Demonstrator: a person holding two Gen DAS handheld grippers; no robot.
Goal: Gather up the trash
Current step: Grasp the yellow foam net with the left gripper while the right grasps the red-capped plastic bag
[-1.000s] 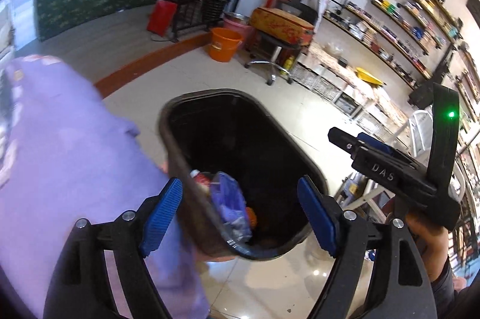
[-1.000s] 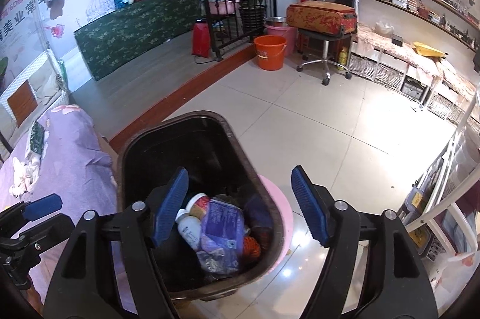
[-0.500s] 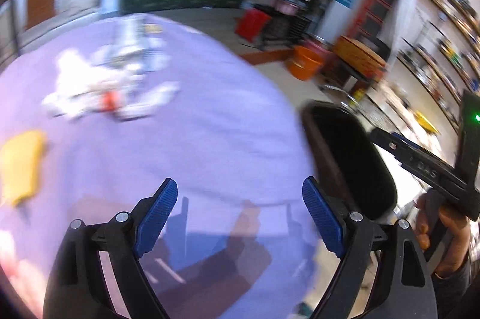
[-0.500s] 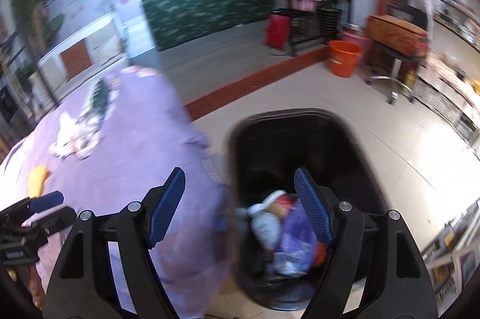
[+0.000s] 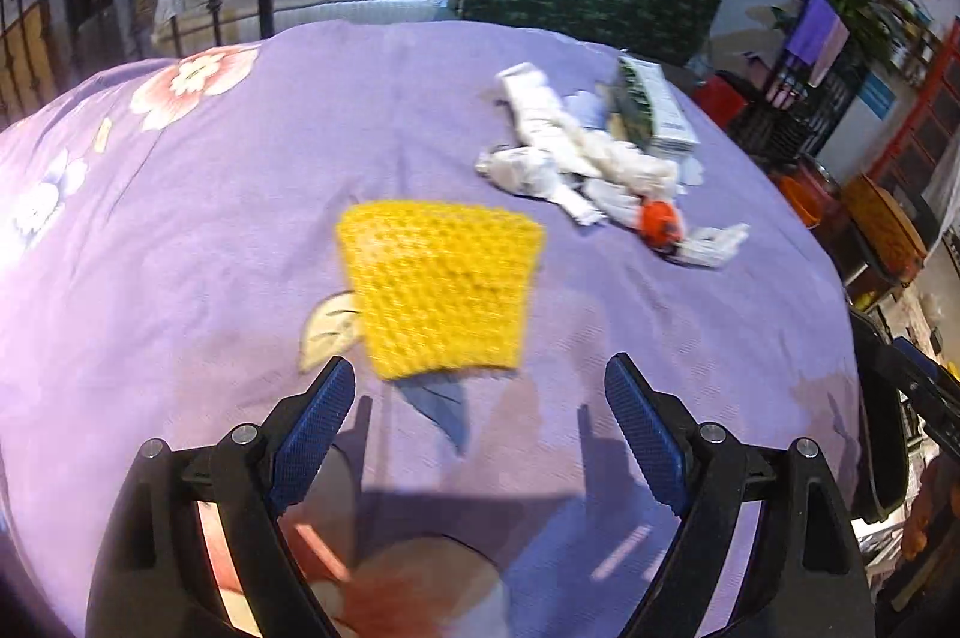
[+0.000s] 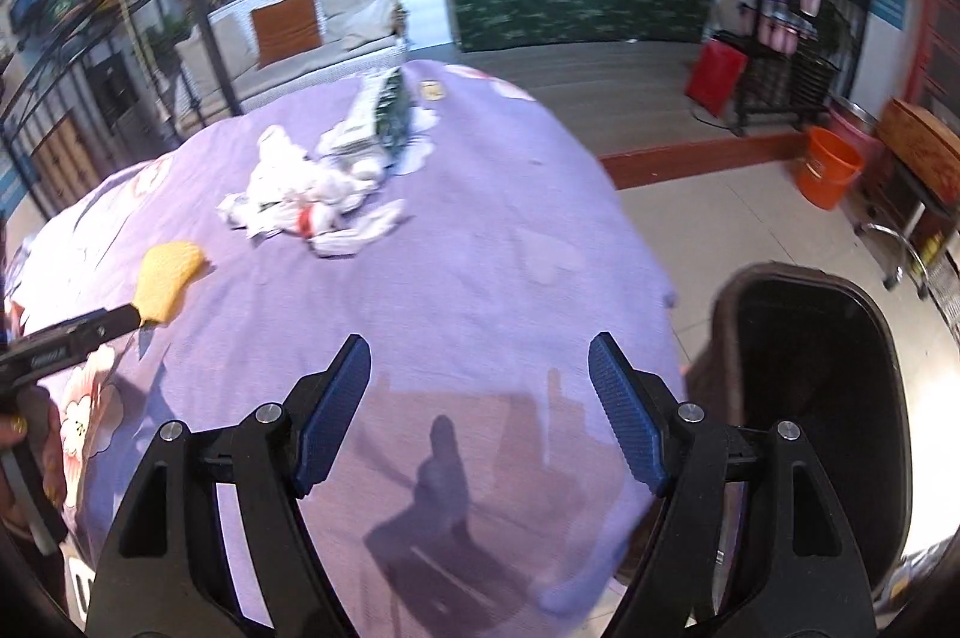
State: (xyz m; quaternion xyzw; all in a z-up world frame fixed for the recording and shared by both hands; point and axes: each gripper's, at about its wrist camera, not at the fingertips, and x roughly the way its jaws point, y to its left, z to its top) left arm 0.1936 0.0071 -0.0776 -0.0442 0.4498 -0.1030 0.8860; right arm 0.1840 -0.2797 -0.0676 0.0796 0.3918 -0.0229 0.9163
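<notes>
While both claws hang over the purple flowered cloth (image 5: 252, 194), stock reads from the left:

- Left claw (image 5: 480, 434): blue pads spread wide, nothing between them; the jaws have just been opening. Bare cloth lies all round it.
- Yellow knitted piece (image 5: 441, 287): flat, just beyond the left claw at 12 o'clock; a tapering four-sided shape, wide edge away from the claw.
- Trash pile (image 5: 591, 164): at 1 o'clock, well apart from the claw; crumpled white tissues, a small orange-red scrap (image 5: 660, 221), and a green-and-white carton (image 5: 651, 110) whose long axis runs away from the camera.
- Right claw (image 6: 480, 410): pads spread, empty, over open cloth near its rounded edge.
- Black bin (image 6: 822, 386): on the tiled floor at 3 o'clock, just beside the cloth's edge, mouth upward.
</notes>
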